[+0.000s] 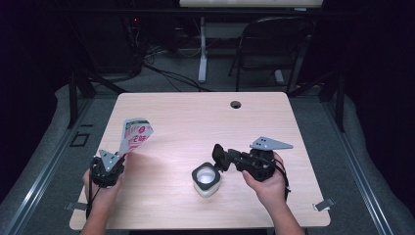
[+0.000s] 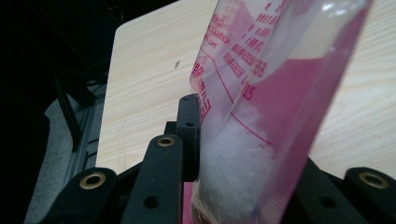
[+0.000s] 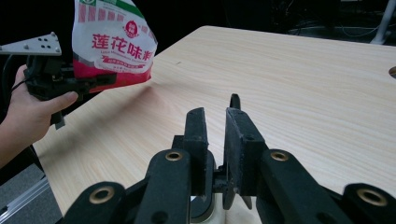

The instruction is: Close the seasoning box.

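Note:
My left gripper (image 1: 120, 159) is shut on the lower end of a white, red and green bag (image 1: 135, 134), which it holds tilted above the table's left side. In the left gripper view the bag (image 2: 275, 65) sits between the jaws of that gripper (image 2: 243, 140), with white granules inside it. In the right gripper view the bag (image 3: 114, 42) hangs at the far left. My right gripper (image 1: 219, 156) is shut on a thin black lid (image 1: 217, 152), held on edge. The lid's edge (image 3: 233, 101) pokes up between the near-closed jaws of the right gripper (image 3: 215, 121). A white open jar (image 1: 206, 180) stands just below them.
The light wooden table (image 1: 195, 122) has a round cable hole (image 1: 236, 104) near its far edge. A dark folding chair (image 1: 274, 44) and a white desk leg (image 1: 202, 54) stand beyond the table. Metal clips (image 1: 324, 204) sit at the near corners.

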`<state>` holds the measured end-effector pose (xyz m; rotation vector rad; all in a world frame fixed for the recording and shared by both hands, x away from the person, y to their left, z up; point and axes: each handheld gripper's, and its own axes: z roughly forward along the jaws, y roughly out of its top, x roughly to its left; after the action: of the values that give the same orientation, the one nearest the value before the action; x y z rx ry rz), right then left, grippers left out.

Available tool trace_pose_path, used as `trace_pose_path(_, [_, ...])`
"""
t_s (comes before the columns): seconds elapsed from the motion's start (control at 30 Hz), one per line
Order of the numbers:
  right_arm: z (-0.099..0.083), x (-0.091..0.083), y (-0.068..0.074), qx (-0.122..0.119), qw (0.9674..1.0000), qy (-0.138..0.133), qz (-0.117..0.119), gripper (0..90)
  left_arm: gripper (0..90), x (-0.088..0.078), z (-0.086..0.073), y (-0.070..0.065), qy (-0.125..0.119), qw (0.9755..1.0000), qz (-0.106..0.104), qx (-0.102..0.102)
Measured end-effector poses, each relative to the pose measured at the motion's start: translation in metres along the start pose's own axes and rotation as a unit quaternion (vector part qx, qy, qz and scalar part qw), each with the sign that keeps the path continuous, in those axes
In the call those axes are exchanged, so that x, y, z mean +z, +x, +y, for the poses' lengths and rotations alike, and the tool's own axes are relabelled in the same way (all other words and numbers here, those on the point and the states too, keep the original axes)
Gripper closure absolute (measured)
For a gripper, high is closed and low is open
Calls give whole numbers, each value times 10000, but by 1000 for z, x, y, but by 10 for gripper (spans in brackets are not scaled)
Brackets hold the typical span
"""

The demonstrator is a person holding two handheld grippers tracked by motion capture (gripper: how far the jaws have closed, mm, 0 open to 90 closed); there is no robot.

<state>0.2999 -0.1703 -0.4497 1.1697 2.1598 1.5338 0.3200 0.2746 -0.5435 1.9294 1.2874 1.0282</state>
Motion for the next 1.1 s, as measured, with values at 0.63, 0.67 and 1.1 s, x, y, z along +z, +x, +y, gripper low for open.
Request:
trace_pose_path(0.63, [2, -3, -13, 141, 9997, -82, -162, 801, 597, 17, -11, -4, 577, 9964, -614, -48])
trace_pose_path(0.67, [2, -3, -14, 156, 9997, -92, -192, 800, 570, 17, -11, -4, 528, 9962, -689, -49])
trace_pose_path(1.1, [-2, -1, -24, 250, 9989, -69, -402, 789, 405, -6, 0, -4, -253, 9920, -1218, -224])
